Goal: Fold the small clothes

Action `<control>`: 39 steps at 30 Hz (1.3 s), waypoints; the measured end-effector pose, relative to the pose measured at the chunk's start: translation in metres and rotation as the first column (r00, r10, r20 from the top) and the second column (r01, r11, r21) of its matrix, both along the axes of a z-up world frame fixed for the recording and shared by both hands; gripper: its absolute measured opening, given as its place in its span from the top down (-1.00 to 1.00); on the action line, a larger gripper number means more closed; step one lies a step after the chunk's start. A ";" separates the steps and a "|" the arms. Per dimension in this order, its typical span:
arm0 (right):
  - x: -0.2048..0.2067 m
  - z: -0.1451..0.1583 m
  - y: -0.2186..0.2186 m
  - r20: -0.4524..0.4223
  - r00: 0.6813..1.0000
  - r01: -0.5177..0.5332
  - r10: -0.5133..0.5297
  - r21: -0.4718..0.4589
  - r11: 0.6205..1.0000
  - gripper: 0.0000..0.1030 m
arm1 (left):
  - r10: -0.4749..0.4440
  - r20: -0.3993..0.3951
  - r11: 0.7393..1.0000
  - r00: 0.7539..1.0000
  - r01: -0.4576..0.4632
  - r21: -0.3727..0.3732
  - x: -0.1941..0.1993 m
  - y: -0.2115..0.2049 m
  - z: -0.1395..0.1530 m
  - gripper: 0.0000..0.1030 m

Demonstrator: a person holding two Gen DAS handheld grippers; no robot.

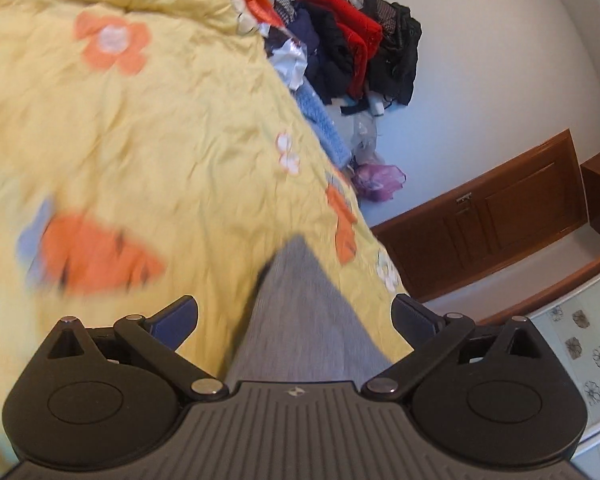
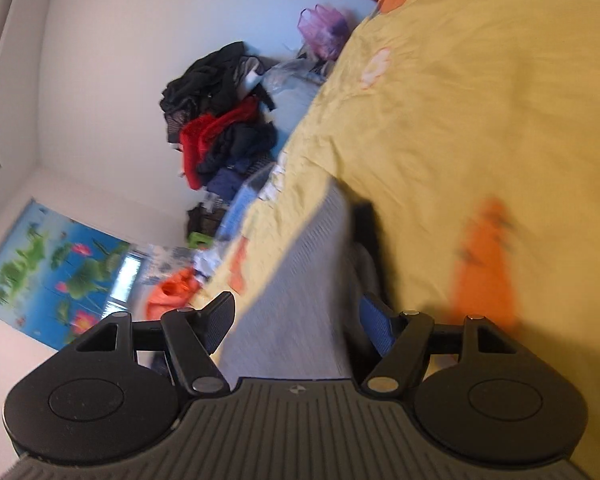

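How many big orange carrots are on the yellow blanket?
1 clear one: a big orange carrot low on the left of the yellow blanket in the left wrist view. Smaller orange shapes sit along its right edge, too blurred to name. Folds may hide more.

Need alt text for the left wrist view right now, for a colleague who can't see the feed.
The open left gripper hangs over a grey cloth, holding nothing, with a crumpled yellow sheet printed with orange flowers filling the left. Behind, a pile of red, black and navy clothes sits against a white wall.
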State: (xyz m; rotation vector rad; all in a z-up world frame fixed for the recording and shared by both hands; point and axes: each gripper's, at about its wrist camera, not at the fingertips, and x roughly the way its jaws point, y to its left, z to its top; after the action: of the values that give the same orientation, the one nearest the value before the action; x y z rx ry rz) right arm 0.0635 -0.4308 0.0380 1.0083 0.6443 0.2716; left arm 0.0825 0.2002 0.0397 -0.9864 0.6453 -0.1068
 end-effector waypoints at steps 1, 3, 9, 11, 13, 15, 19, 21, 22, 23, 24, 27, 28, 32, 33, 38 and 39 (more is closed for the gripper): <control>-0.017 0.002 0.002 -0.004 1.000 0.011 -0.011 -0.044 0.999 -0.35 | 0.002 -0.011 1.000 1.000 -0.002 -0.009 -0.013 -0.006 -0.006 -1.00; -0.048 0.006 0.007 -0.013 1.000 0.021 -0.022 -0.119 0.993 -0.35 | -0.004 -0.040 0.999 0.999 0.002 -0.040 -0.039 -0.015 -0.019 -1.00; -0.088 -0.002 0.032 -0.084 0.996 -0.053 0.034 -0.231 0.971 -0.53 | -0.034 -0.062 0.999 0.998 0.032 -0.030 -0.074 -0.038 -0.036 -1.00; -0.093 -0.012 0.037 -0.088 0.995 -0.053 0.037 -0.188 0.981 -0.57 | -0.054 -0.059 0.998 0.997 0.051 -0.048 -0.069 -0.043 -0.038 -1.00; -0.088 -0.015 0.043 -0.059 0.998 -0.035 0.025 -0.159 0.987 -0.67 | -0.042 -0.052 0.998 0.998 0.039 -0.059 -0.057 -0.047 -0.039 -1.00; -0.075 -0.018 0.050 -0.054 0.999 -0.008 0.001 -0.128 0.992 -0.68 | -0.023 -0.027 0.998 0.999 0.021 -0.061 -0.047 -0.050 -0.039 -1.00; -0.044 -0.021 0.069 -0.040 0.999 0.010 -0.015 -0.124 0.992 -0.42 | -0.014 0.005 0.999 1.000 0.014 -0.033 -0.032 -0.064 -0.039 -0.99; -0.031 -0.024 0.077 -0.049 0.999 0.002 -0.009 -0.141 0.990 -0.05 | -0.012 0.014 0.999 1.000 0.012 0.036 -0.031 -0.075 -0.037 -0.99; -0.026 -0.027 0.080 -0.064 0.998 0.004 -0.013 -0.149 0.989 0.40 | -0.014 0.021 0.997 1.000 0.013 0.073 -0.032 -0.080 -0.036 -0.94; -0.022 -0.032 0.081 -0.091 0.996 -0.001 -0.012 -0.148 0.989 0.67 | -0.012 0.020 0.994 1.000 0.010 0.111 -0.033 -0.085 -0.036 -0.60; -0.017 -0.037 0.082 -0.119 0.993 -0.010 -0.007 -0.136 0.991 0.75 | -0.017 -0.001 0.989 1.000 0.017 0.146 -0.031 -0.088 -0.037 -0.26; -0.016 -0.042 0.081 -0.121 0.993 0.007 -0.018 -0.094 0.996 0.75 | -0.038 -0.084 0.993 0.996 0.047 0.108 -0.021 -0.081 -0.049 0.79; -0.016 -0.041 0.081 -0.124 0.992 0.005 -0.016 -0.093 0.996 0.75 | -0.042 -0.093 0.996 0.995 0.049 0.077 -0.020 -0.076 -0.052 0.81; -0.018 -0.034 0.079 -0.117 0.993 -0.008 -0.001 -0.081 0.997 0.75 | -0.061 -0.108 0.990 0.992 0.074 0.118 -0.022 -0.075 -0.039 0.85; -0.020 -0.030 0.077 -0.103 0.995 -0.009 0.001 -0.076 0.997 0.75 | -0.071 -0.096 0.989 0.993 0.082 0.127 -0.026 -0.075 -0.033 0.86; -0.042 -0.007 0.067 -0.039 0.998 -0.043 0.041 -0.053 0.998 0.77 | -0.110 -0.024 0.988 0.994 0.112 0.110 -0.061 -0.069 -0.005 0.91; -0.048 -0.004 0.063 -0.033 0.998 -0.048 0.047 -0.038 0.998 0.79 | -0.118 -0.018 0.988 0.993 0.119 0.097 -0.071 -0.066 -0.003 0.91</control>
State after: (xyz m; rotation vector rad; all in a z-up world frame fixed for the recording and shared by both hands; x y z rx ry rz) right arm 0.0151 -0.3673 0.0337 0.9631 0.7010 0.2842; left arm 0.0117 0.1337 0.0372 -0.8545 0.7143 -0.1723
